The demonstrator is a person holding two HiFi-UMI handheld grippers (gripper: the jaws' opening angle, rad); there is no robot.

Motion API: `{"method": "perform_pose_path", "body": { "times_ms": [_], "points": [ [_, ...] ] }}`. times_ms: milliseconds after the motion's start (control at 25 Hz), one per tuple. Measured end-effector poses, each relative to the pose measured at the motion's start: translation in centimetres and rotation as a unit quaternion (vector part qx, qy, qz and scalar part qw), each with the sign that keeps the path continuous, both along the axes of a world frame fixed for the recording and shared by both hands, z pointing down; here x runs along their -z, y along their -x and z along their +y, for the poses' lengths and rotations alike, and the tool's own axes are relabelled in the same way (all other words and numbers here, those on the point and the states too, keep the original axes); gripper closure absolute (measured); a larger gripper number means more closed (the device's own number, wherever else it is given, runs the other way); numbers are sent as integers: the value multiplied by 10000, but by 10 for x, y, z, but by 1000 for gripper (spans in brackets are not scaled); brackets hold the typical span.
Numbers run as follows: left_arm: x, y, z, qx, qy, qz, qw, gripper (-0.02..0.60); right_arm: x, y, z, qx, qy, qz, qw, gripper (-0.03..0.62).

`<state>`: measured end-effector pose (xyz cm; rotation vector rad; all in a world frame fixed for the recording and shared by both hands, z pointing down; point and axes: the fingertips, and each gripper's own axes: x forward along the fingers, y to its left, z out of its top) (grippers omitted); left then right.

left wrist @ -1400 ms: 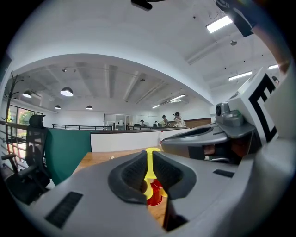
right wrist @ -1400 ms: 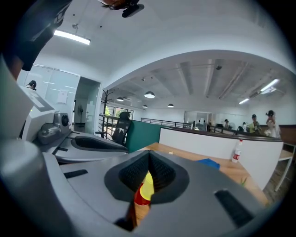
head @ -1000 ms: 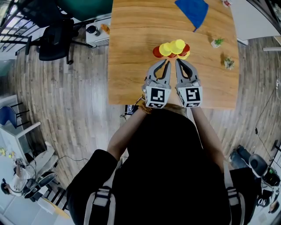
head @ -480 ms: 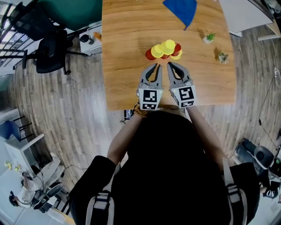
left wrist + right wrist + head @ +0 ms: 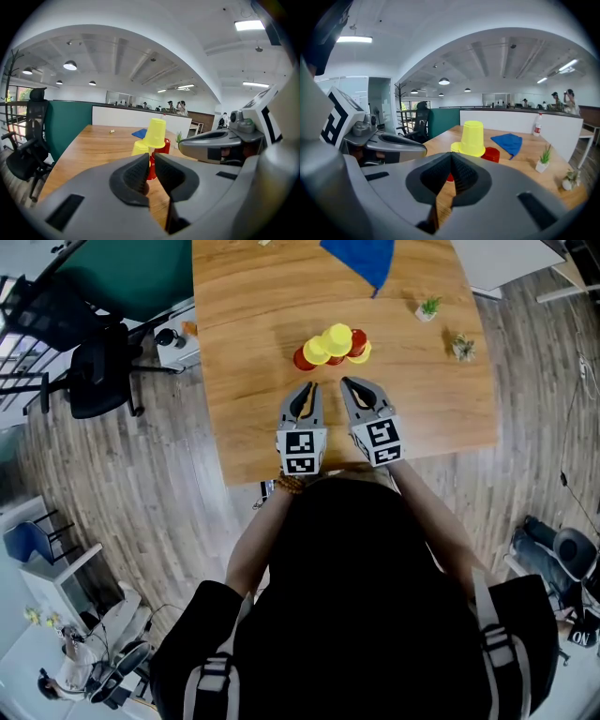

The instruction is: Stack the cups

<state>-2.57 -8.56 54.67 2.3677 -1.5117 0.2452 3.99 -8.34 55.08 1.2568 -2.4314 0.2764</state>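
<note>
A cluster of upturned cups stands mid-table: a yellow cup [image 5: 337, 338] sits highest, on the others, with another yellow cup [image 5: 316, 352] and red cups [image 5: 303, 360] [image 5: 357, 337] around it. The top yellow cup [image 5: 155, 132] [image 5: 472, 137] shows in both gripper views, straight ahead. My left gripper [image 5: 307, 390] [image 5: 151, 161] and right gripper [image 5: 349, 385] [image 5: 451, 161] hover side by side just short of the cluster, near the table's front edge. Both are shut with nothing between the jaws, and neither touches a cup.
A blue cloth [image 5: 361, 257] lies at the far side of the wooden table [image 5: 244, 381]. Two small potted plants [image 5: 427, 307] [image 5: 462, 347] stand to the right of the cups. An office chair [image 5: 89, 381] stands on the floor to the left.
Both grippers have sunk toward the table, and the gap between their tips and the cups looks slightly wider. The jaws stayed shut and the cups have not moved.
</note>
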Motion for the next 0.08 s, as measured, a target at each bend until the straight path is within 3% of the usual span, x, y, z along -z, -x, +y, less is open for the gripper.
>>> {"method": "perform_pose_path", "body": {
  "times_ms": [80],
  "points": [
    [-6, 0, -2, 1, 134, 14, 9999, 531, -6, -2, -1, -33, 118, -15, 9999, 590]
  ]
}}
